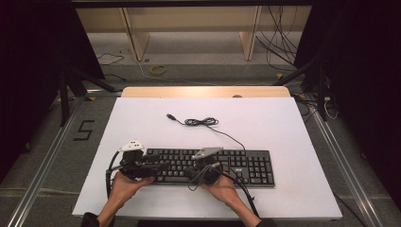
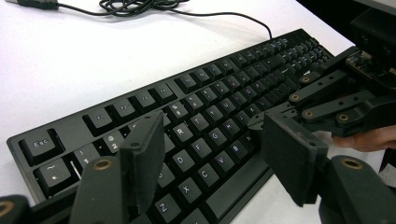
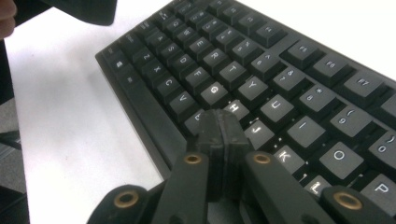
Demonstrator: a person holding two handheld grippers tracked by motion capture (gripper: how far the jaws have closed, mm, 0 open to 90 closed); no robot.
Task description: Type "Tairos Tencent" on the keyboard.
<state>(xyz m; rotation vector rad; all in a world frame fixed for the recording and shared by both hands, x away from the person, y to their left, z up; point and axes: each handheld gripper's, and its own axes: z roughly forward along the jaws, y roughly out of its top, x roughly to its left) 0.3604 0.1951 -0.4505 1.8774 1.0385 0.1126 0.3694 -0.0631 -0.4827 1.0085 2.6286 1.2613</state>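
Observation:
A black keyboard [image 1: 246, 165] lies on the white table [image 1: 283, 118] near its front edge. Its cable [image 1: 201, 122] is bunched behind it, with the USB plug [image 1: 169, 116] loose on the table. My left gripper [image 1: 160, 168] hovers open over the keyboard's left half, with the letter keys [image 2: 210, 102] showing between its jaws [image 2: 212, 135]. My right gripper [image 1: 193, 173] is shut with nothing in it. Its joined tips [image 3: 220, 122] sit low over the keys [image 3: 261, 60] around H and B; I cannot tell whether they touch. From the left gripper view, the right gripper [image 2: 257, 122] comes in from the right.
The table's wooden back edge [image 1: 203, 91] lies beyond the white surface. Behind it on the floor are loose cables [image 1: 158, 70] and shelf legs [image 1: 137, 42]. Black stand legs [image 1: 71, 90] flank the table on both sides.

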